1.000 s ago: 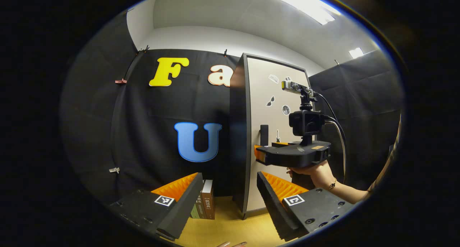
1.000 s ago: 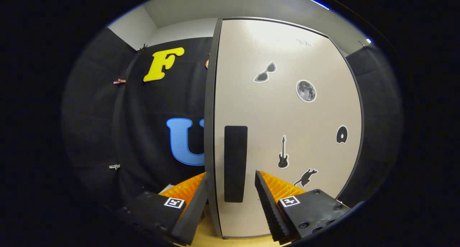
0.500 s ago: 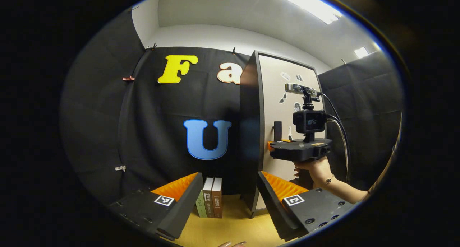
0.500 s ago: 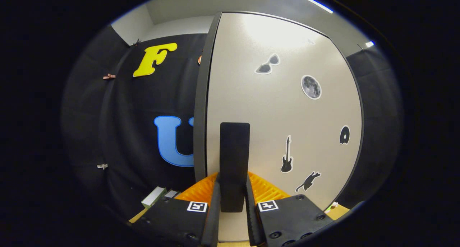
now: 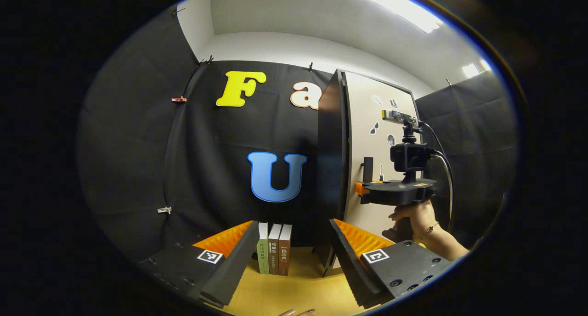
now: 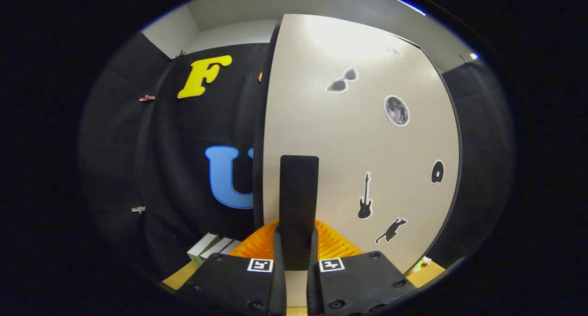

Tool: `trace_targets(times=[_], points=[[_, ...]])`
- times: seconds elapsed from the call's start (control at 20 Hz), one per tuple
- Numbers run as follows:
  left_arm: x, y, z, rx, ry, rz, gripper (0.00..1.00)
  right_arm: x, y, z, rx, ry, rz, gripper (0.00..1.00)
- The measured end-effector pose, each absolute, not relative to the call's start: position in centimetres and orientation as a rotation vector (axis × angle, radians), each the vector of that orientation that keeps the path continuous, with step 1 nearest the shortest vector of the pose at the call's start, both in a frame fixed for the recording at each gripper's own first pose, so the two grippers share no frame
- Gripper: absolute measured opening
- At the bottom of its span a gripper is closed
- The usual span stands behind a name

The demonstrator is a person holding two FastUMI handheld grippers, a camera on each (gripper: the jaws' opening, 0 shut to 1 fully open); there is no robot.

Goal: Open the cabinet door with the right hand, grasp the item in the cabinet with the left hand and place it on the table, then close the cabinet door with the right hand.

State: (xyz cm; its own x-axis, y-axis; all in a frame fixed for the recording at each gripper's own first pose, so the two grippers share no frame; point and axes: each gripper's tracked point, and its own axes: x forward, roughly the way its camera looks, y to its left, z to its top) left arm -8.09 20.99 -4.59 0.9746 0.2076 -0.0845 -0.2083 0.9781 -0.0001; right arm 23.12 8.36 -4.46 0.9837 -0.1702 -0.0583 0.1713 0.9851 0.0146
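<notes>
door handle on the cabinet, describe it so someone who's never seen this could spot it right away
Find the tall beige cabinet door with dark edging standing on the yellow wooden table. Near its left edge, low down, sits the flat black upright rectangular handle, clamped by the right gripper. Unlike the small stickers beside it, it is a plain, solid black bar.

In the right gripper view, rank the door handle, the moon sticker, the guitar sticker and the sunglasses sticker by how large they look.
1. Door handle, clearly largest, though it sits nearest the camera.
2. Guitar sticker, tallest of the stickers.
3. Sunglasses sticker and moon sticker look about equal; I would not rank them.
</notes>
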Motion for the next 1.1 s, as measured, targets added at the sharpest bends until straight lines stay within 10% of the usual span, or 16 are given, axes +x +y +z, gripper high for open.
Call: trace_targets(times=[1.1], points=[[-8.6,11.5,-2.5,0.028,0.064,0.057,0.94,14.3,6.8,-3.1,0.013,0.101,-0.016,0.21]])
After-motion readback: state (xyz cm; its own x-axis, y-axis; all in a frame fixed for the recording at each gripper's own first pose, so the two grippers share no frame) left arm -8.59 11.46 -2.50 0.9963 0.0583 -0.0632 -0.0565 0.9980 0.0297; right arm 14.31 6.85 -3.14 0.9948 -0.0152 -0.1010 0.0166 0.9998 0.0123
